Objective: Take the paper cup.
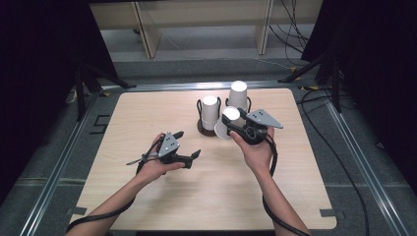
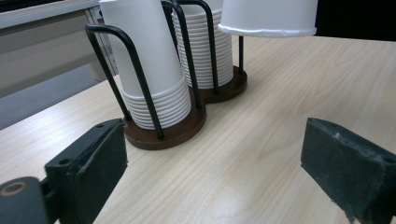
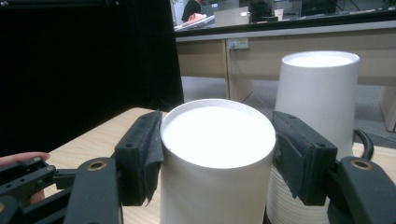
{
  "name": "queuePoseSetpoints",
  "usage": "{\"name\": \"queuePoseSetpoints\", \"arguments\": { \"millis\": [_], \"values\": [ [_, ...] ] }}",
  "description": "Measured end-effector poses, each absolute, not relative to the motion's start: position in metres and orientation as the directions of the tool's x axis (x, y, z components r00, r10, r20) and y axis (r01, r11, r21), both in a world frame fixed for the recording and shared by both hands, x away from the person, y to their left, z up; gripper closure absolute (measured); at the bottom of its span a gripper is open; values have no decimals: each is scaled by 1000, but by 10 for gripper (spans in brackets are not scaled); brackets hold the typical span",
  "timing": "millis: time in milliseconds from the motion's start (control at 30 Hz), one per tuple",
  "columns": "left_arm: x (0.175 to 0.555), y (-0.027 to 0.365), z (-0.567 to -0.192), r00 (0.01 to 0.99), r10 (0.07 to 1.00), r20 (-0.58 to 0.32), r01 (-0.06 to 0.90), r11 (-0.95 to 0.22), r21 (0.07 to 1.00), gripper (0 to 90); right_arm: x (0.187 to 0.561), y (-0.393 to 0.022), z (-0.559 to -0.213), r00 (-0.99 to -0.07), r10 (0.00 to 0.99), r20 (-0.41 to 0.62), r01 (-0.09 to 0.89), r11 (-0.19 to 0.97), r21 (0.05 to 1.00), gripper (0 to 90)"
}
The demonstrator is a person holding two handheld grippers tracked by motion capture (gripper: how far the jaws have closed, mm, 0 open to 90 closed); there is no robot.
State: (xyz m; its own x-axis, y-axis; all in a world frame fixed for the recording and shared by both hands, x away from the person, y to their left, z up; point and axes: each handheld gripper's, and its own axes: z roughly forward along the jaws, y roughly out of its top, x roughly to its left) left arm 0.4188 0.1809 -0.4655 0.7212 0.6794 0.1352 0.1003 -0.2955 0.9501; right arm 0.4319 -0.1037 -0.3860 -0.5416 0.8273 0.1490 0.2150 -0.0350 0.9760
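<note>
Pinching an upturned paper cup (image 3: 217,158), my right hand-held gripper (image 1: 235,124) hovers before the cup stacks (image 1: 210,112); left hand-held gripper (image 1: 188,145) spread, empty.

Table (image 1: 147,113): pale wood, fine lengthwise grain. Paper cups (image 2: 154,70): plain white, stacked rims ribbed in faint grey lines. Holder base (image 2: 173,133): dark brown; wire loops (image 2: 140,79) black. Gripper fingers (image 3: 140,154): matte black. Plate (image 1: 264,118) at centre right of high view: grey. Floor (image 1: 369,147): grey.
</note>
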Motion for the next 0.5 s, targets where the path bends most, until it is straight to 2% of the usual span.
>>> {"name": "queuePoseSetpoints", "arguments": {
  "millis": [500],
  "values": [
    [411, 187, -473, 723, 679, 127, 111, -296, 949, 65, 422, -129, -400, -507, 844, 177, 238, -61, 969, 367]
  ]
}}
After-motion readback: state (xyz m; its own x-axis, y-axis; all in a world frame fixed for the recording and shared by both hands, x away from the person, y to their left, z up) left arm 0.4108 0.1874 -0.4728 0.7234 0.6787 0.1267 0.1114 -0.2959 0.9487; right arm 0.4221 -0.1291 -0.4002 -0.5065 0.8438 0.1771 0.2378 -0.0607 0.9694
